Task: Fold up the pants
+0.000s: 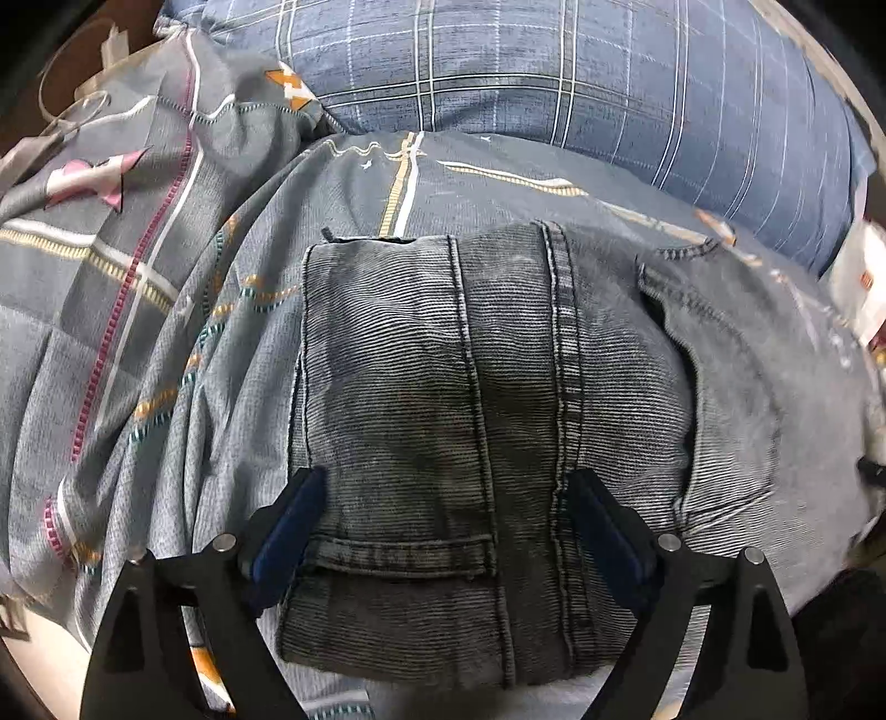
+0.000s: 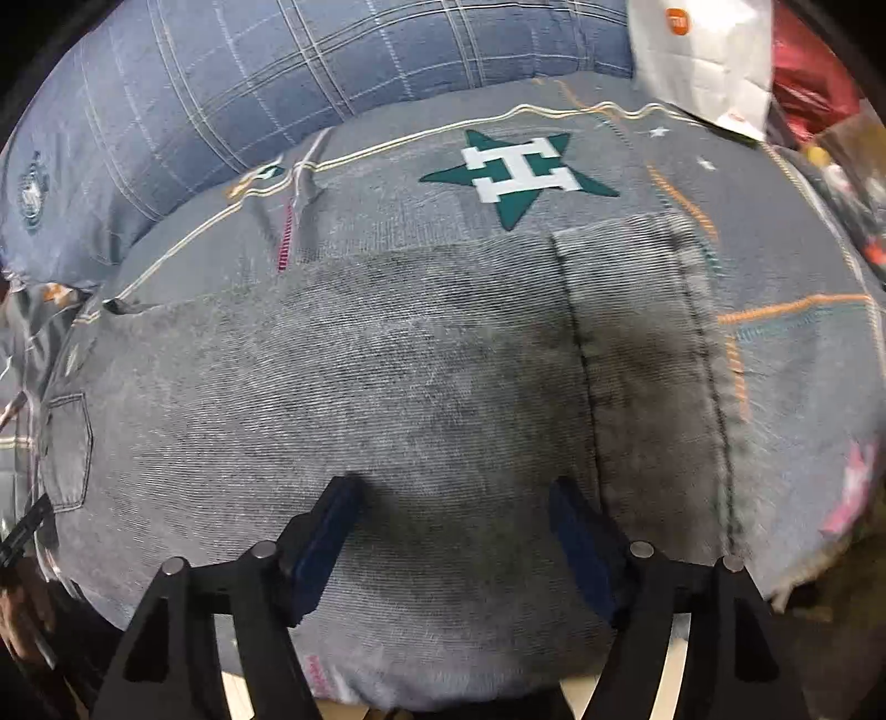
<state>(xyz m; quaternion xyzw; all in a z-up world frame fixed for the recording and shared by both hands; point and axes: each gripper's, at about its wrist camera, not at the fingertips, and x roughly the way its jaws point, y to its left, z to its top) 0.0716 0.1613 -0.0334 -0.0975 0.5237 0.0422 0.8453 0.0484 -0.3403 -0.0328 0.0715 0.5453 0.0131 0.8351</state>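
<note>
Grey denim pants (image 1: pixel 443 387) flat beneath open left tongs (image 1: pixel 446 487), right tongs (image 2: pixel 454 498).

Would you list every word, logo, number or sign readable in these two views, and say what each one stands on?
"H": white block letter in the green star printed on the bedsheet.
"MI": likely, on an orange square logo on the white paper bag; blurred, so unsure.
Round emblem on the blue plaid pillow: too small to read.
Jeans: no text.

Bed's got a grey patterned quilt (image 2: pixel 554 221) on it, with grey jeans (image 1: pixel 443 360) folded flat on top and a blue plaid pillow (image 1: pixel 554 72) behind.
</note>
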